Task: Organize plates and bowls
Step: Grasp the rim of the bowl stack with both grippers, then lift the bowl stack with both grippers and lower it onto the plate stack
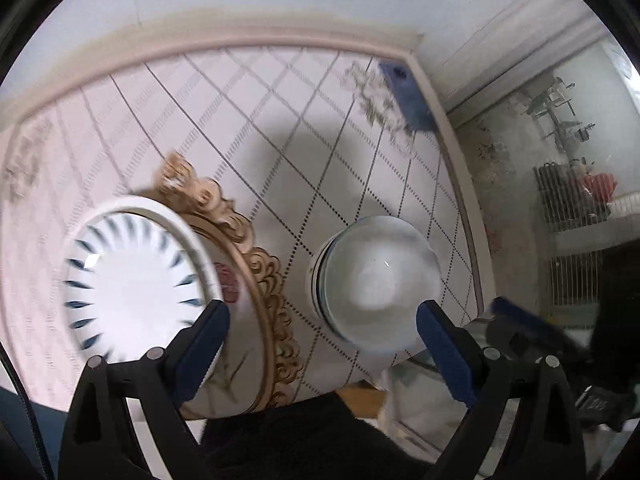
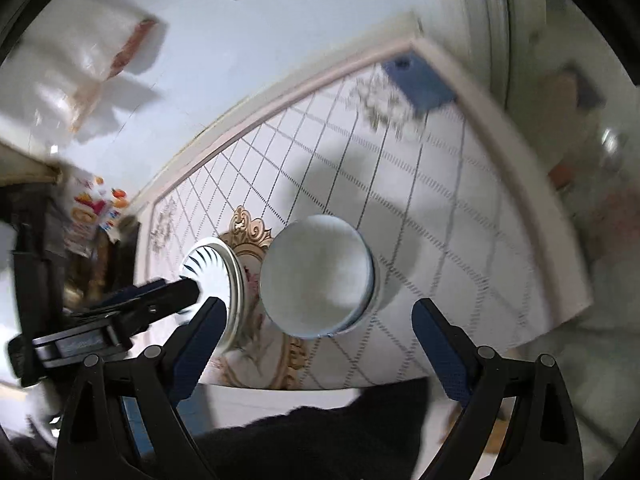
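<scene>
A white plate with blue radial streaks [image 1: 128, 284] lies on the patterned tablecloth [image 1: 248, 120], left of a glass bowl [image 1: 380, 280] that sits in a white bowl. My left gripper [image 1: 322, 328] is open and empty above the table, its left finger over the plate's rim. In the right wrist view the plate [image 2: 214, 268] is at left and the glass bowl [image 2: 316, 276] is at centre. My right gripper [image 2: 318, 328] is open and empty, hovering just in front of the bowl. The left gripper's body [image 2: 112, 312] shows at the left, reaching over the plate.
A blue flat object [image 1: 406, 94] lies at the table's far right corner, also in the right wrist view [image 2: 420, 80]. A gold ornate medallion print [image 1: 256, 280] marks the cloth under the plate. A wire rack [image 1: 572, 200] stands beyond the table's right edge.
</scene>
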The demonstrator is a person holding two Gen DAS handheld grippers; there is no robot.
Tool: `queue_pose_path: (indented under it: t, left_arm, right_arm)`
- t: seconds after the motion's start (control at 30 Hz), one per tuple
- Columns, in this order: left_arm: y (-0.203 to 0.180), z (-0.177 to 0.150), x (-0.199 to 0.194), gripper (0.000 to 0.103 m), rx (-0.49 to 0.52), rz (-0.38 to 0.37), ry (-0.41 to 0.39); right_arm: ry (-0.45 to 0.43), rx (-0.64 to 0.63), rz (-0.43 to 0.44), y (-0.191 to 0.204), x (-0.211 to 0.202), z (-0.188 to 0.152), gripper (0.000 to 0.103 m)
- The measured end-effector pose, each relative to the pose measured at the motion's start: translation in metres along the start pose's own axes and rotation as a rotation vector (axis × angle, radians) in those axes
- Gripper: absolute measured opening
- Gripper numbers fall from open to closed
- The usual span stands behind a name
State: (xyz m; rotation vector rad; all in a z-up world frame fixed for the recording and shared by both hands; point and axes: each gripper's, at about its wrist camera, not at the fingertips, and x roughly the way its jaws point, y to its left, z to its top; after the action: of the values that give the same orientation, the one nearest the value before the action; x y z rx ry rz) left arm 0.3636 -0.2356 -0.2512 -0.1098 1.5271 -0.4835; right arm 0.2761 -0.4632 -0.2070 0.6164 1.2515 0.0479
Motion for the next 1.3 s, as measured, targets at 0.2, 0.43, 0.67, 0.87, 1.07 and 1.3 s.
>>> queue_pose_path:
  t: [0.2, 0.43, 0.67, 0.87, 1.07, 1.3]
  left_arm:
    - [0.011, 0.023, 0.058, 0.093, -0.077, -0.128, 0.126]
    - [0.007, 0.034, 0.100, 0.082, -0.091, -0.176, 0.208]
    - [0.017, 0.028, 0.121, 0.054, -0.118, -0.218, 0.249]
    - [0.017, 0.023, 0.122, 0.051, -0.117, -0.204, 0.215]
    - [0.018, 0.024, 0.119, 0.051, -0.144, -0.187, 0.202]
    - [0.034, 0.028, 0.085, 0.051, -0.176, -0.188, 0.154]
  right_arm:
    - [0.093, 0.118, 0.096, -0.043, 0.070, 0.010, 0.096]
    - [0.153, 0.219, 0.221, -0.071, 0.121, 0.015, 0.095]
    - [0.213, 0.270, 0.250, -0.087, 0.158, 0.011, 0.076]
    - [0.227, 0.232, 0.216, -0.078, 0.177, 0.008, 0.055]
    - [0.224, 0.224, 0.197, -0.070, 0.181, 0.014, 0.054]
    - [0.215, 0.162, 0.187, -0.051, 0.174, 0.026, 0.054]
